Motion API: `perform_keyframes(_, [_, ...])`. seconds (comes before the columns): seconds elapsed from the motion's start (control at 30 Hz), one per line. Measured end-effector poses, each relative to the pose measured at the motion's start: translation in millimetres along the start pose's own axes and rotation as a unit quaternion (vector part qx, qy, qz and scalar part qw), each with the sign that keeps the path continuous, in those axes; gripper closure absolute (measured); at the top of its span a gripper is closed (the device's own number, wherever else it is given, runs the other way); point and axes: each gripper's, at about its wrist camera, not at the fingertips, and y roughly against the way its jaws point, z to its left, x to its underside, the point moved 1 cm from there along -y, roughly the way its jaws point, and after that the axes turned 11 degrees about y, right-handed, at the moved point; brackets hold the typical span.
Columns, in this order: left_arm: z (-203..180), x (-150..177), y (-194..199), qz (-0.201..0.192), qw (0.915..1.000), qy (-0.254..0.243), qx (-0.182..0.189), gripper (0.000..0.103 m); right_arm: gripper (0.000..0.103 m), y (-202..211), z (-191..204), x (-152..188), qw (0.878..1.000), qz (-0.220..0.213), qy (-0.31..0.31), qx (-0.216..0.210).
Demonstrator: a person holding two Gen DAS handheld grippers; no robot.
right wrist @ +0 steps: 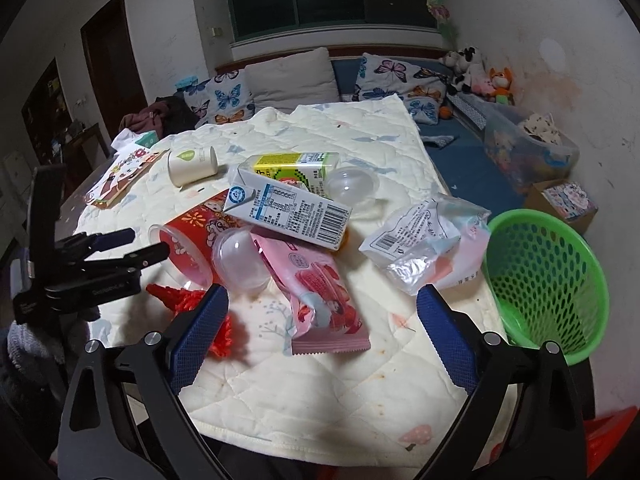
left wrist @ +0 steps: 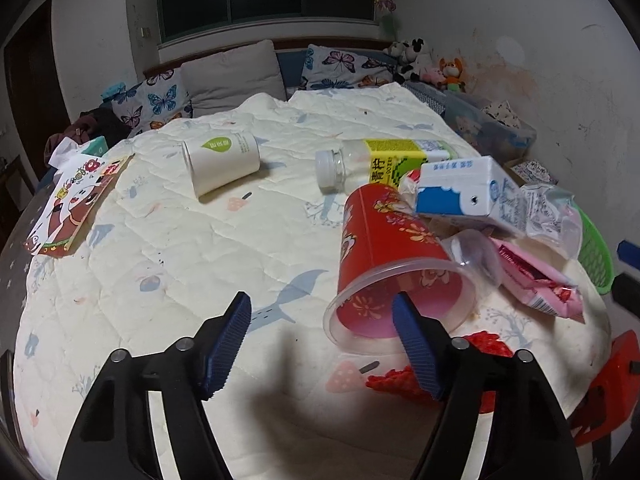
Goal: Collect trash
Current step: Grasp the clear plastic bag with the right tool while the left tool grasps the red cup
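Support: cream quilted bedspread (right wrist: 328, 384) with a pastel print, lightly stained. Lying directly on it:
- white paper cup (left wrist: 222, 162), on its side
- clear bottle with yellow-green label (left wrist: 384, 160), on its side
- red printed plastic cup (left wrist: 394, 260), on its side
- picture card (left wrist: 74, 204) at the edge
- pink snack wrapper (right wrist: 320, 300)
- crumpled clear wrapper (right wrist: 428, 240)
- clear dome lid (right wrist: 352, 186)
- red frilly scrap (right wrist: 192, 300)
- green mesh basket (right wrist: 560, 280), tilted at the edge.

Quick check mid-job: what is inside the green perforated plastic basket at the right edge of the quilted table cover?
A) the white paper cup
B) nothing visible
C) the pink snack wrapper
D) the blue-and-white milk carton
B: the right wrist view looks into the green perforated plastic basket and shows only its bare mesh walls; the trash lies outside it on the quilted table cover.
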Motion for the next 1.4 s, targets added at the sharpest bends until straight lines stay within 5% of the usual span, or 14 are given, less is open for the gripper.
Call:
perform_keyframes(0.67, [-6,0,-32,0.033,0.9994,0.001,0.014,0.066,0.018,-43,-109,-3,0.992,0.021,-0.09,0.089])
perform_keyframes(0.83, [-5,0,-36,0.04,0.999,0.009,0.02,0.089,0.033,-70,-136,2,0.988,0.041,-0.128,0.076])
perform_keyframes(0.9, [-4,0,-37,0.042,0.9988,0.012,0.023,0.09,0.041,-79,-141,4,0.987,0.049,-0.141,0.062])
perform_keyframes(1.1, [-5,-1,-28,0.034,0.9988,0.007,0.036,0.097,0.042,-99,-140,4,0.988,0.06,-0.136,0.038])
perform_keyframes(1.4, [8,0,-17,0.031,0.9982,0.023,0.045,0.098,0.075,-86,-134,4,0.988,0.042,-0.149,0.02])
